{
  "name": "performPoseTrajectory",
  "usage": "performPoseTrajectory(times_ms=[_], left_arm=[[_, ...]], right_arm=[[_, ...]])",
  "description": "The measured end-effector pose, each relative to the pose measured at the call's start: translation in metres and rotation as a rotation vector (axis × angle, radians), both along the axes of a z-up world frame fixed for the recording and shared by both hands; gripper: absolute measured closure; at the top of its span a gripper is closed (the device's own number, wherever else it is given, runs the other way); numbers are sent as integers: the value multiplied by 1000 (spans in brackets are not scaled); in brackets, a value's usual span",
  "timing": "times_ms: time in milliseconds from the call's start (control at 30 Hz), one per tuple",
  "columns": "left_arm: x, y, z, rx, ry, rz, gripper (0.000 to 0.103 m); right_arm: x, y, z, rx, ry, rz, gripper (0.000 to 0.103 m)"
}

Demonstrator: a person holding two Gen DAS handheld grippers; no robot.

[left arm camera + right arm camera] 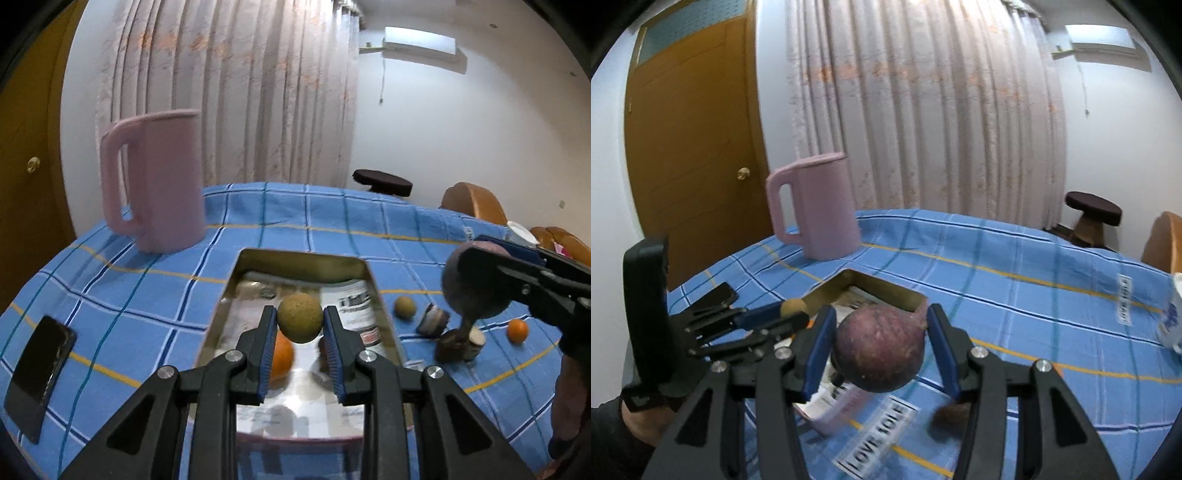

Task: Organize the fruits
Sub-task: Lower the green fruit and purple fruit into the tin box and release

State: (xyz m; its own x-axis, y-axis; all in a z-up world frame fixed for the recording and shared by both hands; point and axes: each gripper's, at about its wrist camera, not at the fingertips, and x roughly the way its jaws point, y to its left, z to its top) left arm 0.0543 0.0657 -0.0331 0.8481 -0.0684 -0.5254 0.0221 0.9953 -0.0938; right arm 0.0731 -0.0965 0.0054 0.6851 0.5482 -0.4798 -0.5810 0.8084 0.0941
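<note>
Blue pads of my left gripper (300, 334) pinch a tan-green fruit (300, 322) above the metal tray (303, 260), ready to drop it beside the orange (282, 356). My right gripper (881, 349) clamps a purple fruit (879, 349) just outside the tray; more fruit (404, 307) waits on the blue cloth (147, 295) beyond

Readable text: only the tablecloth's printed labels.

I read "LOVE" on the tablecloth (1015, 280) label (877, 435) nearest me; its second word is blurred. The far label (1124, 300) and the tray's newspaper (354, 306) I cannot read.
</note>
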Motion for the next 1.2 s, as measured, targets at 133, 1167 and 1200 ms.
performPoseTrajectory(times_ms=[133, 1167, 1200], left_arm=[[1, 11, -6, -5, 17, 25, 76], [11, 36, -26, -34, 97, 54, 76], [11, 36, -25, -34, 98, 52, 76]], right_arm=[[5, 23, -13, -15, 20, 33, 50], [2, 66, -58, -73, 105, 115, 50], [3, 66, -58, -77, 106, 114, 50]])
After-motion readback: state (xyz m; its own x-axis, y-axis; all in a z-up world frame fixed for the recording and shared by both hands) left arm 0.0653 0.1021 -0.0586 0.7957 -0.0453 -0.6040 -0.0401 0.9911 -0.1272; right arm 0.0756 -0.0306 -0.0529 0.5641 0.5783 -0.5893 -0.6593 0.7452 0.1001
